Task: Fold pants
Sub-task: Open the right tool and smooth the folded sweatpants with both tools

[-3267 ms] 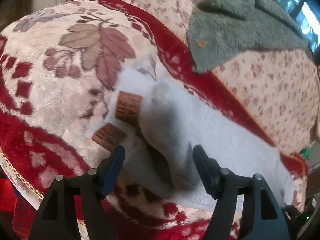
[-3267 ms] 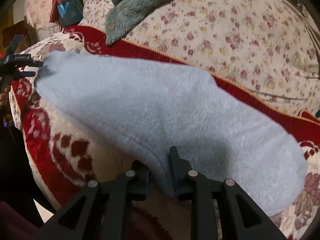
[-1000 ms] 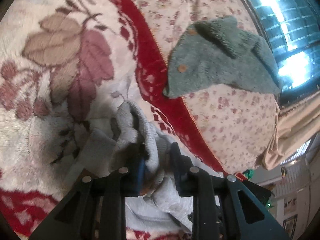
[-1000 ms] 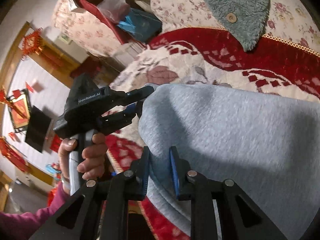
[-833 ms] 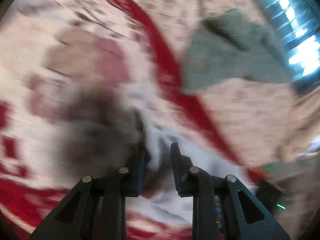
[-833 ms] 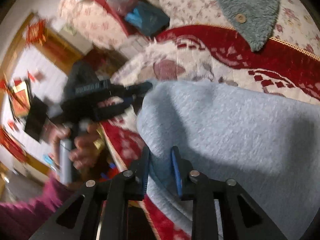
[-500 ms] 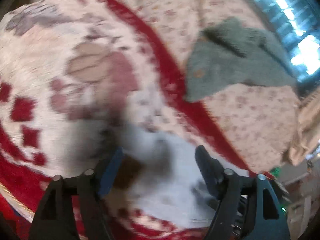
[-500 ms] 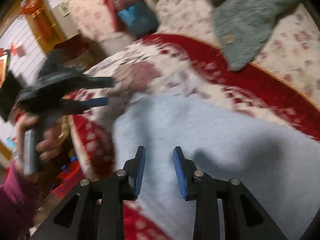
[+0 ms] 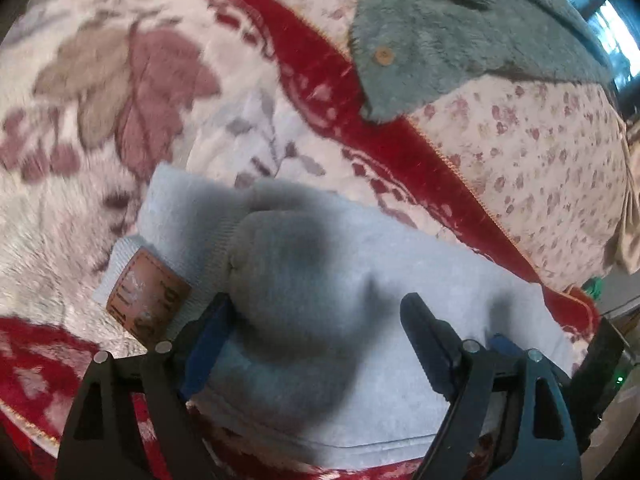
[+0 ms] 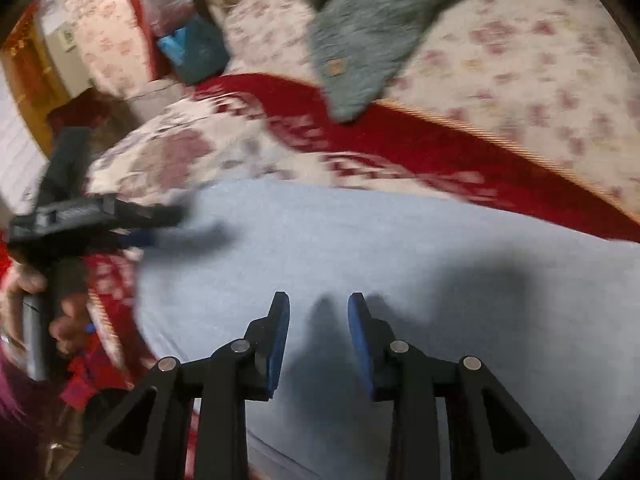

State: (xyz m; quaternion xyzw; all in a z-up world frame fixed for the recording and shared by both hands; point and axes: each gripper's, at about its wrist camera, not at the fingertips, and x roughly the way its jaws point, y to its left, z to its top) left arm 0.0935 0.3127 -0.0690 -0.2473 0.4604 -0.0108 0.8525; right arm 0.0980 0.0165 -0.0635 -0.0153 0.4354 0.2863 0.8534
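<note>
The grey pants (image 9: 332, 280) lie folded on the red blanket (image 9: 312, 76), the left gripper (image 9: 316, 320) spread wide over the waistband, the right gripper (image 10: 318, 312) slightly parted above them, both just released.

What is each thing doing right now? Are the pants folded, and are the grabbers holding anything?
Pants: folded over, lying on the blanket, let go.
Left gripper: wide open, jaws just opened, pants bunched between them, not pinched.
Right gripper: open, jaws just opened, nothing pinched, above the pants.
Green garment: lying loose, rumpled.
Blanket: spread flat.
</note>
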